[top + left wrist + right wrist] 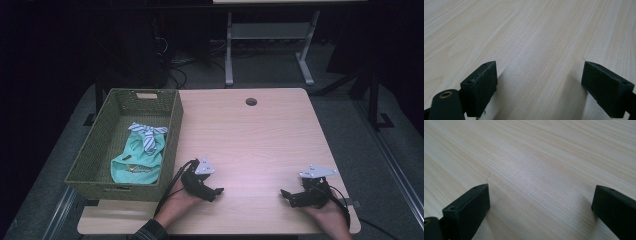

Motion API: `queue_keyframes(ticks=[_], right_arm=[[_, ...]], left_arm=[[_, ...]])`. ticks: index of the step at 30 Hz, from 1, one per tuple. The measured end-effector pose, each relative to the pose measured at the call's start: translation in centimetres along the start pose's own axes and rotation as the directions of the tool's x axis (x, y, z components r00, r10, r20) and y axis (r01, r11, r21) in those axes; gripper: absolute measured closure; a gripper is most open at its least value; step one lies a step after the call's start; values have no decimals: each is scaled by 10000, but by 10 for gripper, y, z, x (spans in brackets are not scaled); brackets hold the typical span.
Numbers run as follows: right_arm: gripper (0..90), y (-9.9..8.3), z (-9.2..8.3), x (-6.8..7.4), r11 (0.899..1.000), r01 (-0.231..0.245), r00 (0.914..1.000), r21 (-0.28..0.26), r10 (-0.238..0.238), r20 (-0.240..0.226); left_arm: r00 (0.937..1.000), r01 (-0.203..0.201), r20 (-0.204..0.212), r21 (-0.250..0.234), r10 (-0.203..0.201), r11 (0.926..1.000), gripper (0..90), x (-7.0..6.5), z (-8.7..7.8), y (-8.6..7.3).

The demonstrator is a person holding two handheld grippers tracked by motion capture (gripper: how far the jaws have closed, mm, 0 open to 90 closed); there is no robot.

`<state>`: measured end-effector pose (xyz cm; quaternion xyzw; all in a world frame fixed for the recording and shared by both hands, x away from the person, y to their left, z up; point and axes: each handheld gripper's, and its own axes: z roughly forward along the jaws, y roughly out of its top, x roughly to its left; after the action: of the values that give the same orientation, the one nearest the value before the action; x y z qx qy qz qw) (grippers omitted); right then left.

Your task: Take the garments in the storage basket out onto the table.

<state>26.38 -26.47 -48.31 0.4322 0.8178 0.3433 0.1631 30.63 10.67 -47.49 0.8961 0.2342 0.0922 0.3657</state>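
Observation:
A woven green basket (pixel 170 131) stands at the table's left edge. Inside it lies a mint-green garment (pixel 137 161) with a blue-and-white striped collar piece (pixel 148 136). My left gripper (pixel 216 193) rests low on the wood just right of the basket's near corner, open, jaws pointing toward the middle of the table. My right gripper (pixel 286 196) sits near the front right, open, pointing left toward the other one. In the left gripper view the gripper (pixel 539 87) has bare wood between wide-apart jaws. In the right gripper view the gripper (pixel 540 210) shows the same.
The light wooden table (pixel 260 135) has a round cable hole (pixel 251 102) near its far edge. A white desk frame (pixel 270 45) stands on the dark floor beyond. Cables trail from both grippers toward the front edge.

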Motion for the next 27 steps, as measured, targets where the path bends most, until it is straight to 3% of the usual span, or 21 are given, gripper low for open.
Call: queue_keyframes(ticks=[11,20,23,27], right_arm=[[12,0,0,0,10000,-37,10000,21,37,-11],[12,0,0,0,10000,-30,10000,21,30,-13],[12,0,0,0,10000,-34,10000,23,34,-13],[12,0,0,0,10000,-30,10000,23,30,-14]], left_arm=[[10000,-42,24,-154,42,9999,129,2,-3,6],[9991,355,230,-386,-347,9986,129,6,-9,7],[9996,206,204,-158,-203,9997,129,7,-8,10],[9998,161,88,-228,-159,9996,129,8,-11,12]])
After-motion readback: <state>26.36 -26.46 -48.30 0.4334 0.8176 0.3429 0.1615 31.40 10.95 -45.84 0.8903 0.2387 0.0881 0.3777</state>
